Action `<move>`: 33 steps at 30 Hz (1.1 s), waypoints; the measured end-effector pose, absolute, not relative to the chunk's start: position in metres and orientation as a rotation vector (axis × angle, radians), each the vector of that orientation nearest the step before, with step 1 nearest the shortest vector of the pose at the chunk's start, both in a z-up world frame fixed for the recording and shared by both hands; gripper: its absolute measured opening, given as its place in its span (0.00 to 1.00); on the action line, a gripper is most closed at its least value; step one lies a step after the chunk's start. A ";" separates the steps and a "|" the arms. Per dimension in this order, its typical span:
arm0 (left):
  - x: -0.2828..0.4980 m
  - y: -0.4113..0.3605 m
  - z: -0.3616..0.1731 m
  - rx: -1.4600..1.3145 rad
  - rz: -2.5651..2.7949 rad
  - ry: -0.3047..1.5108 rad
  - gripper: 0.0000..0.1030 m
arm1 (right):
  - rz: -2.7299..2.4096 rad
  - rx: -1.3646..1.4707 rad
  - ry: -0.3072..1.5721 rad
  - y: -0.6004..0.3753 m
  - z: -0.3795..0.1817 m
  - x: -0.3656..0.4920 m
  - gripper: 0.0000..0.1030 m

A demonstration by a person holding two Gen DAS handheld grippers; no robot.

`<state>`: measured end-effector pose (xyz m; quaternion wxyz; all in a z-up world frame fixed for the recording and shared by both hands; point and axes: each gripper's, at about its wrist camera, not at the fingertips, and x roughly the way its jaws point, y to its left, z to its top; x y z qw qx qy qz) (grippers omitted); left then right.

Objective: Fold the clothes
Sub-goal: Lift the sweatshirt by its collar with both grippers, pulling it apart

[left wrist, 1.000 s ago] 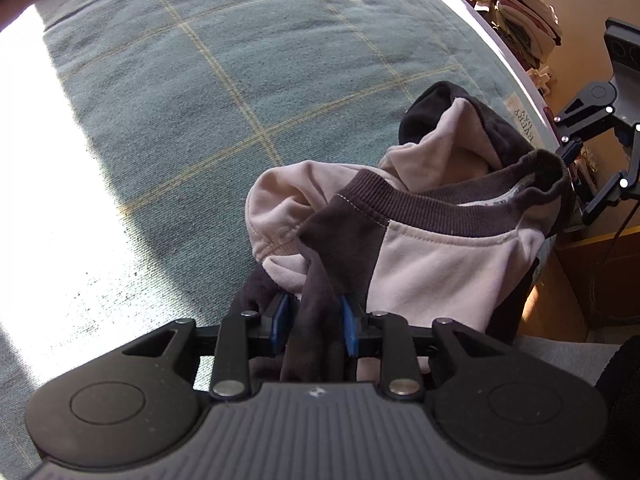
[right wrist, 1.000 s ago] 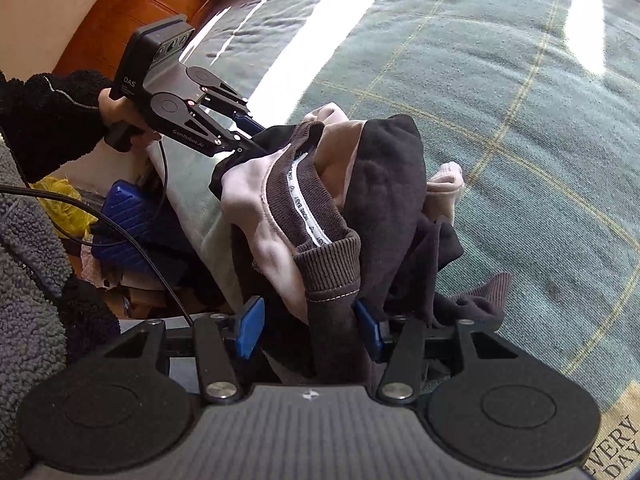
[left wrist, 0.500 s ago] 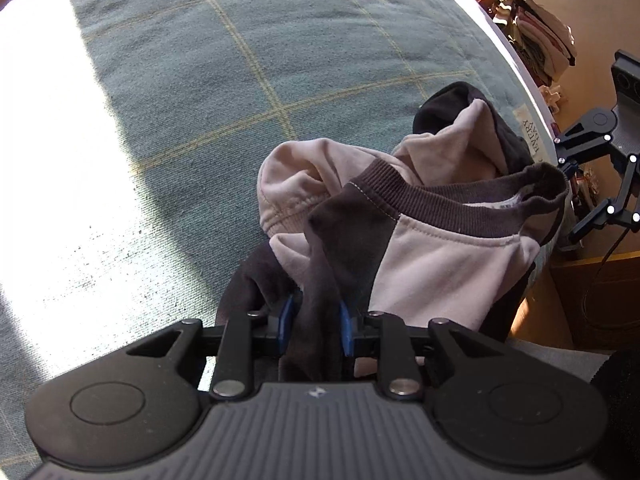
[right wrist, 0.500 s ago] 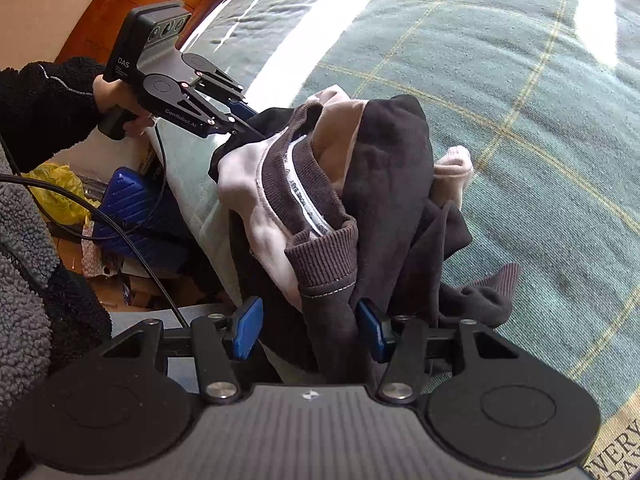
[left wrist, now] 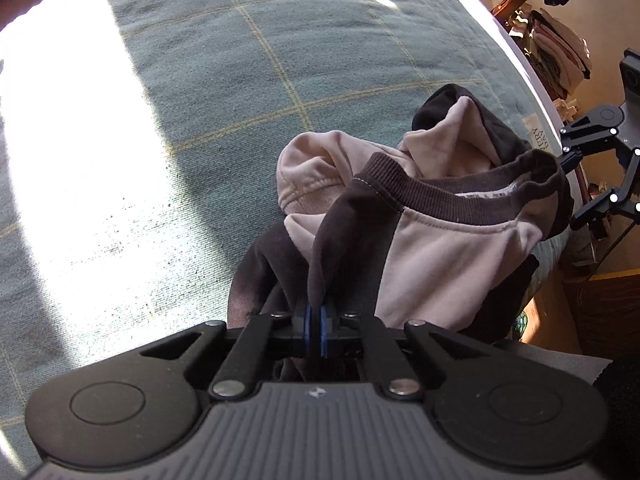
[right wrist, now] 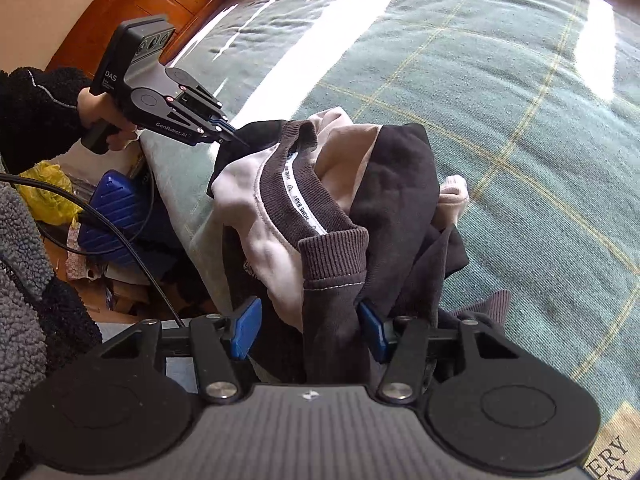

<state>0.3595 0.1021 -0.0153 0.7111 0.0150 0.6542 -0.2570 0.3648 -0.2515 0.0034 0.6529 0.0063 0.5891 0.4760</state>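
— So, nearest first: is the left claw holding anything?

— Yes, it is clenched on a dark fold of the sweatshirt, pads pinched tight on the cloth.

— And the right claw?

— Its pads stand apart with a dark sleeve hanging between them; I see no pressure on it, so I'd call it released.

— Where's the garment?

— Bunched in a heap at the near edge of the bed, collar uppermost, partly draped over the side.

— What could go wrong?

— Probably a one-sided lift: with only the left pinching, the heap may drag, twist, or slide off the bed edge.
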 end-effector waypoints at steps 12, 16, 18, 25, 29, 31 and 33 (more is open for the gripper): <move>0.411 0.076 0.000 0.154 -0.830 1.297 0.39 | 1.095 -0.060 1.338 -0.234 -0.001 0.364 0.57; 0.431 0.069 -0.024 0.111 -0.957 1.348 0.39 | 1.092 -0.063 1.341 -0.233 0.000 0.363 0.57; 0.436 0.066 -0.038 0.063 -1.016 1.407 0.36 | 1.090 -0.060 1.343 -0.234 -0.001 0.363 0.57; 0.416 0.066 -0.033 -0.004 -1.122 1.473 0.34 | 1.092 -0.040 1.315 -0.240 0.009 0.361 0.57; 0.403 0.076 -0.037 0.015 -1.091 1.521 0.34 | 1.103 -0.039 1.301 -0.241 0.010 0.362 0.57; 0.405 0.083 -0.046 -0.050 -1.040 1.549 0.34 | 1.103 -0.043 1.302 -0.240 0.006 0.365 0.57; 0.404 0.083 -0.047 -0.080 -1.029 1.545 0.30 | 1.092 -0.057 1.322 -0.239 0.000 0.366 0.56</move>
